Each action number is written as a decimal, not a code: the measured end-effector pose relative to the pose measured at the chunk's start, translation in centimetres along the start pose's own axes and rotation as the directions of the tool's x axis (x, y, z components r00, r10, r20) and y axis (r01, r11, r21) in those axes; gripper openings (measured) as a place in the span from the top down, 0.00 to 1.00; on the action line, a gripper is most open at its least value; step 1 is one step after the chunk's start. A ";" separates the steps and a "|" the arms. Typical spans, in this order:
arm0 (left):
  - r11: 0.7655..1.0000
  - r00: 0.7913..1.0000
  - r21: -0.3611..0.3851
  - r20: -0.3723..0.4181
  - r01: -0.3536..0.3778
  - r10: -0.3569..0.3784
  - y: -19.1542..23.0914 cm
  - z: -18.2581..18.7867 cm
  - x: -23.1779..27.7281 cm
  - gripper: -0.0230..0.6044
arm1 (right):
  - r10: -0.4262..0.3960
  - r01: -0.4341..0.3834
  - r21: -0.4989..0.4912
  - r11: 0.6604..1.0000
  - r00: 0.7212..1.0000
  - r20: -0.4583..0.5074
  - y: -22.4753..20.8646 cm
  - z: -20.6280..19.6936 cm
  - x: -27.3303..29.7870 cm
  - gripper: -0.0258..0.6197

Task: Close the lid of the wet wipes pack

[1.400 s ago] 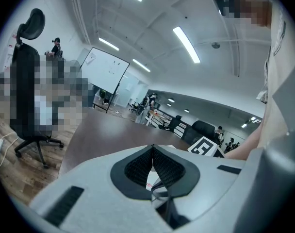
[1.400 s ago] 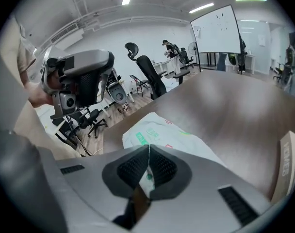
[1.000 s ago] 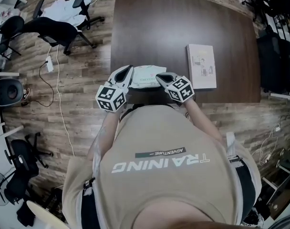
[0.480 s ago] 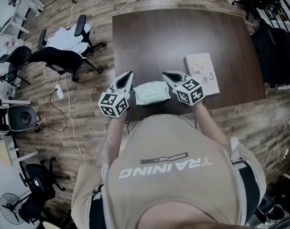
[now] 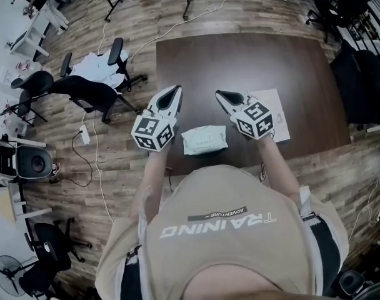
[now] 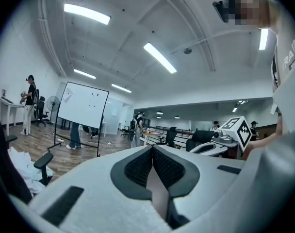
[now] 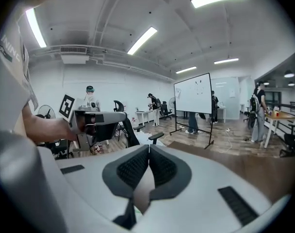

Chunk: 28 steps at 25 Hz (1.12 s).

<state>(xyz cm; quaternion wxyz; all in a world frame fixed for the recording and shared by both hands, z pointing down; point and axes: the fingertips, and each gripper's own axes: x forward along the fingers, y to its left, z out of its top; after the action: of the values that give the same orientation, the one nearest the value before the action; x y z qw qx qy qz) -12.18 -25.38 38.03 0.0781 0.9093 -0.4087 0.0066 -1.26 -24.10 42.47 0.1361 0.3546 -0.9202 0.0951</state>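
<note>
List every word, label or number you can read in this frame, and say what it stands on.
"TRAINING": back of the shirt, upside down in the head view.
"ADVENTURE": same shirt, a small line next to it.
Wipes pack: print too small to read.
Booklet: cover print blurred.
Whiteboard: marks unreadable.

Booklet [image 5: 281, 114] partly hidden behind right gripper [image 5: 222, 95]; wipes pack [image 5: 204, 139] lid seemingly shut, too small.
</note>
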 end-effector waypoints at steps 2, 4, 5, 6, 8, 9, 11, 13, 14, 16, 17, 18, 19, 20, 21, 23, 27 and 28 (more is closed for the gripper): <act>0.999 1.000 0.034 0.018 0.002 -0.003 0.2 1.6 0.4 0.95 | -0.010 0.011 -0.025 1.000 0.999 0.031 -0.5 1.5 0.0 0.94; 0.998 0.999 0.063 0.036 0.003 -0.005 0.3 3.3 0.6 0.95 | -0.025 0.028 -0.043 0.999 0.998 0.065 -1.1 3.2 -0.1 0.94; 0.997 0.999 0.075 0.047 0.003 -0.007 0.3 4.2 0.6 0.95 | -0.037 0.041 -0.051 0.998 0.996 0.087 -1.5 4.2 -0.3 0.94; 0.996 0.998 0.086 0.058 0.003 -0.008 0.3 4.9 0.5 0.95 | -0.050 0.057 -0.059 0.997 0.992 0.111 -1.8 5.2 -0.6 0.94; 0.995 0.997 0.102 0.076 -0.002 -0.006 0.3 6.1 0.2 0.95 | -0.074 0.087 -0.075 0.993 0.984 0.160 -2.3 7.0 -1.4 0.94; 0.994 0.997 0.111 0.084 -0.008 -0.001 0.3 6.5 0.1 0.95 | -0.083 0.099 -0.082 0.992 0.980 0.182 -2.5 7.8 -1.7 0.94; 0.992 0.995 0.124 0.098 -0.024 0.012 0.4 7.2 0.1 0.95 | -0.094 0.116 -0.090 0.989 0.970 0.223 -2.9 9.3 -2.3 0.94; 0.992 0.992 0.123 0.120 -0.041 0.026 0.4 7.9 0.2 0.95 | -0.098 0.125 -0.092 0.988 0.961 0.259 -3.1 10.6 -2.9 0.94; 0.991 0.991 0.121 0.134 -0.048 0.032 0.4 8.4 0.2 0.95 | -0.097 0.127 -0.094 0.987 0.957 0.274 -3.1 11.2 -3.0 0.94; 0.991 0.987 0.124 0.159 -0.054 0.034 0.1 9.6 0.2 0.95 | -0.093 0.130 -0.107 0.986 0.949 0.302 -2.8 12.4 -3.2 0.94; 0.990 0.985 0.130 0.169 -0.054 0.031 -0.1 10.2 0.2 0.95 | -0.090 0.132 -0.116 0.984 0.945 0.315 -2.6 13.0 -3.3 0.94; 0.989 0.983 0.137 0.179 -0.053 0.028 -0.3 10.9 0.2 0.95 | -0.087 0.134 -0.124 0.983 0.941 0.327 -2.4 13.5 -3.4 0.94; 0.988 0.982 0.146 0.188 -0.053 0.025 -0.4 11.5 0.2 0.95 | -0.083 0.133 -0.130 0.982 0.938 0.337 -2.2 14.0 -3.4 0.94; 0.986 0.980 0.155 0.196 -0.054 0.023 -0.5 12.1 0.1 0.95 | -0.078 0.132 -0.135 0.982 0.935 0.346 -2.1 14.4 -3.3 0.94; 0.985 0.979 0.163 0.203 -0.056 0.022 -0.5 12.5 0.1 0.95 | -0.074 0.130 -0.138 0.982 0.933 0.352 -2.0 14.7 -3.3 0.94; 0.984 0.977 0.169 0.211 -0.060 0.023 -0.5 13.0 0.0 0.95 | -0.074 0.131 -0.140 0.981 0.934 0.350 -2.1 14.7 -3.2 0.94; 0.975 0.975 0.193 0.210 -0.110 0.069 -0.2 12.9 -0.9 0.95 | -0.104 0.159 -0.149 0.976 0.941 0.321 -2.2 13.3 -3.2 0.94; 0.972 0.974 0.197 0.206 -0.130 0.088 0.0 12.7 -1.0 0.95 | -0.115 0.171 -0.151 0.974 0.941 0.318 -2.3 13.0 -3.2 0.94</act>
<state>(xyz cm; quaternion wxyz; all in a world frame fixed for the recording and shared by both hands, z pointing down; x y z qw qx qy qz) -13.53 -26.53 25.37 -0.0593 0.8848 -0.4609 -0.0357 0.21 -27.32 29.34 0.0289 0.4177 -0.9066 -0.0534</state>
